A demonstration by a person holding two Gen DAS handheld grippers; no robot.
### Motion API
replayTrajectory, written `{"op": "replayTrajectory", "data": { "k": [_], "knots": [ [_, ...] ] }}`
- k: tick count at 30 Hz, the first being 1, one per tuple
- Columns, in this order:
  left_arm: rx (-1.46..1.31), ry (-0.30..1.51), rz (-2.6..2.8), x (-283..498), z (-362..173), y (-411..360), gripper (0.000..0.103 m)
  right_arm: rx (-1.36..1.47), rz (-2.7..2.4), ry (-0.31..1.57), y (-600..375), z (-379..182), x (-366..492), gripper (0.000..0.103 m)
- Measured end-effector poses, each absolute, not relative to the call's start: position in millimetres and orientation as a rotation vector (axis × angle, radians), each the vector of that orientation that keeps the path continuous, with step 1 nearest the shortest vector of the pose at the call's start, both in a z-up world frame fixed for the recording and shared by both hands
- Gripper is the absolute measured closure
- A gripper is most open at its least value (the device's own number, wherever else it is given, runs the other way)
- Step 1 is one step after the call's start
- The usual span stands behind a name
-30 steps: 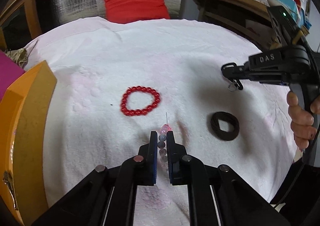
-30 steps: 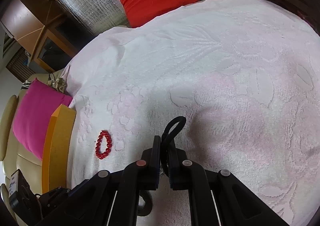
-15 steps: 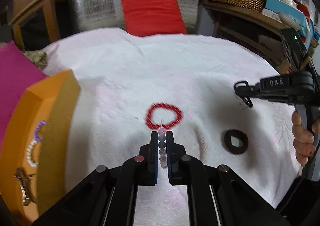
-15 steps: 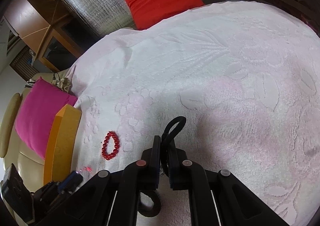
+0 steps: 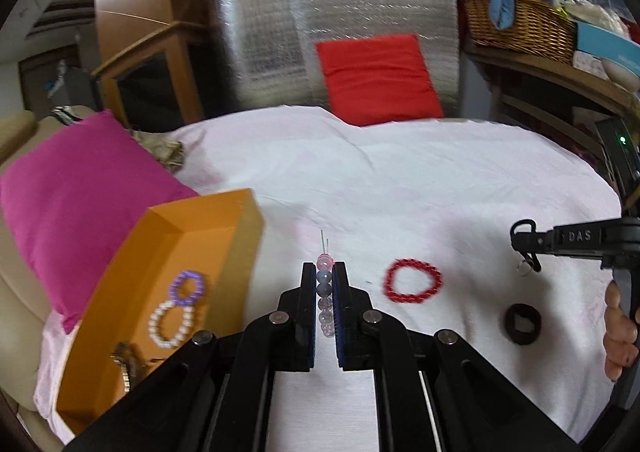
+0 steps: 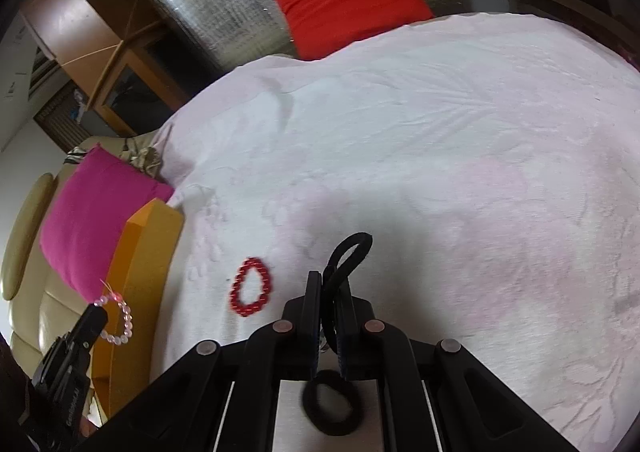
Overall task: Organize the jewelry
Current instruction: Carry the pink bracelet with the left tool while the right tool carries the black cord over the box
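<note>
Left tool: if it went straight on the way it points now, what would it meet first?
Probably bare white cloth, between the orange box and the red bracelet; depth is unclear. The left tool touches neither.

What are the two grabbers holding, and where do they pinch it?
The left gripper pinches a pink bead bracelet across its beads. The right gripper pinches a thin black hair tie near its lower end.
</note>
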State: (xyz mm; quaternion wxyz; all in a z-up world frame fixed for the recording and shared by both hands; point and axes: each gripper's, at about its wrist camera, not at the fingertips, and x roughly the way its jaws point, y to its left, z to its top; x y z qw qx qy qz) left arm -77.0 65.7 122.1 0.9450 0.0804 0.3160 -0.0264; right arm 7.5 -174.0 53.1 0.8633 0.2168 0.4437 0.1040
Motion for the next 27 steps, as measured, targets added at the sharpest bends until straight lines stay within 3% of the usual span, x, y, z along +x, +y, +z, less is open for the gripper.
{"op": "replayTrajectory", "data": {
  "k": [27],
  "knots": [
    [0.042,0.535,0.170,-106,157,170,0.096,0.276,0.437,0.839,-30,113,-3,0.096]
  ]
}}
